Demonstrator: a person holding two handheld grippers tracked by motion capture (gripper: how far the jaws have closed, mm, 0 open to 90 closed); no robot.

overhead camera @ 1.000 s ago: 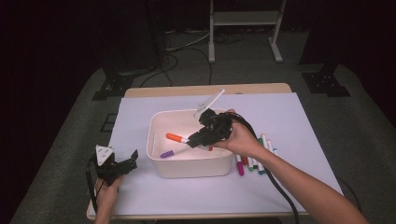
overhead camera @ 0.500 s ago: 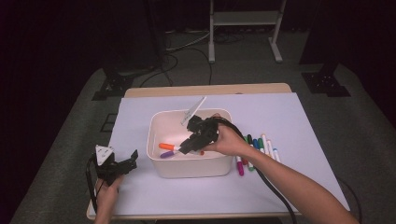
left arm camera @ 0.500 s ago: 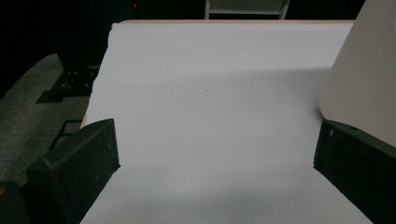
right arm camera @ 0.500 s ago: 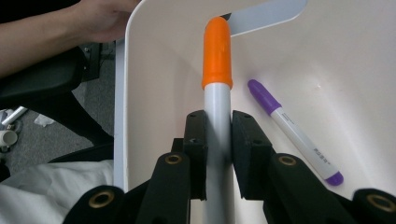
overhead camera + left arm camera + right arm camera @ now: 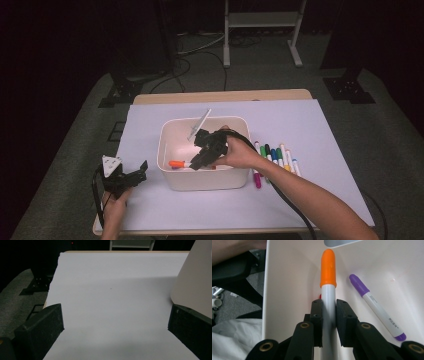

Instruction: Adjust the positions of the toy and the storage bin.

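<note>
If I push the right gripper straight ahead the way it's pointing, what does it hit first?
Probably the white bin's inner wall: the right gripper holds the orange-capped marker, whose tip already points into the corner there. The purple marker lies off to one side.

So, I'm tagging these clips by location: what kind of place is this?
Probably a lab or studio recording bay: dark surroundings, cables across the carpeted floor, a metal stand behind, and a paper-covered table.
</note>
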